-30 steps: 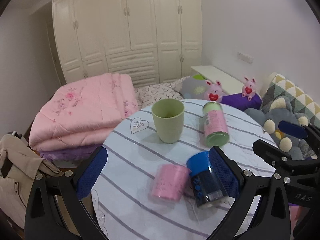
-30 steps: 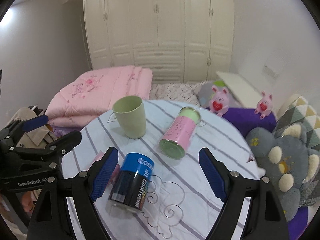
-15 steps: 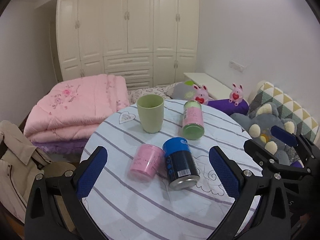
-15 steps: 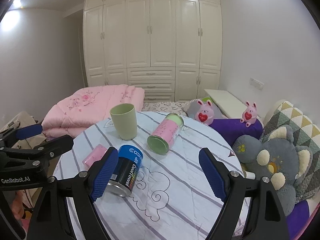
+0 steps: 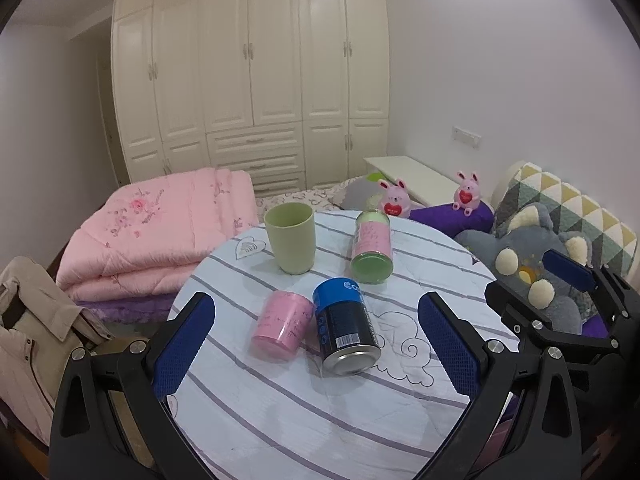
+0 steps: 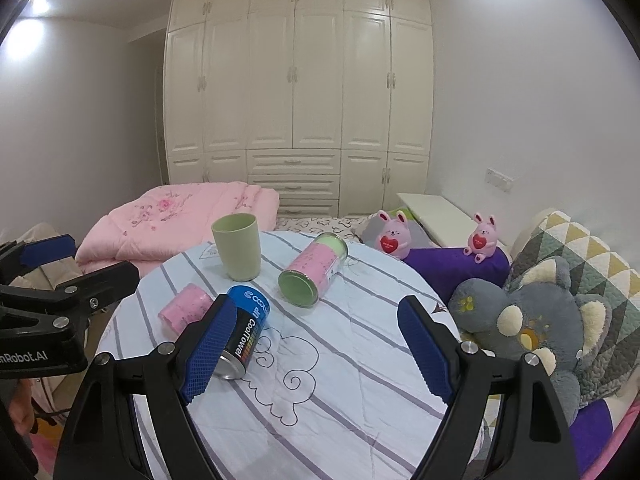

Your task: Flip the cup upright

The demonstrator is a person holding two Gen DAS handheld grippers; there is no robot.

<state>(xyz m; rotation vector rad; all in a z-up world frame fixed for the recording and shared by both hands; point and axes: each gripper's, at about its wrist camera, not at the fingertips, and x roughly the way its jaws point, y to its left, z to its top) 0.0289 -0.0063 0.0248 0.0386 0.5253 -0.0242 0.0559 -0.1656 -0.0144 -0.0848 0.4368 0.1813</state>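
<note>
A green cup [image 5: 290,238] stands upright, mouth up, at the far side of the round striped table [image 5: 320,408]; it also shows in the right wrist view [image 6: 237,246]. A pink cup [image 5: 282,326] lies on its side near the table's left, also in the right wrist view [image 6: 185,311]. A blue can [image 5: 346,330] [image 6: 243,330] lies beside it. A pink-and-green canister [image 5: 371,246] [image 6: 313,274] lies on its side further back. My left gripper [image 5: 316,340] is open and empty, above the table's near part. My right gripper [image 6: 310,344] is open and empty, to its right.
A folded pink quilt [image 5: 160,228] lies on the bed left of the table. A beige jacket [image 5: 28,320] hangs at far left. Grey plush toy [image 6: 532,320], purple cushion [image 6: 452,268] and pink bunnies [image 6: 390,236] sit at right. White wardrobe [image 6: 296,100] behind.
Both grippers have pulled back and risen away from the table, so the cups and cans look smaller and farther. The objects themselves have not moved.
</note>
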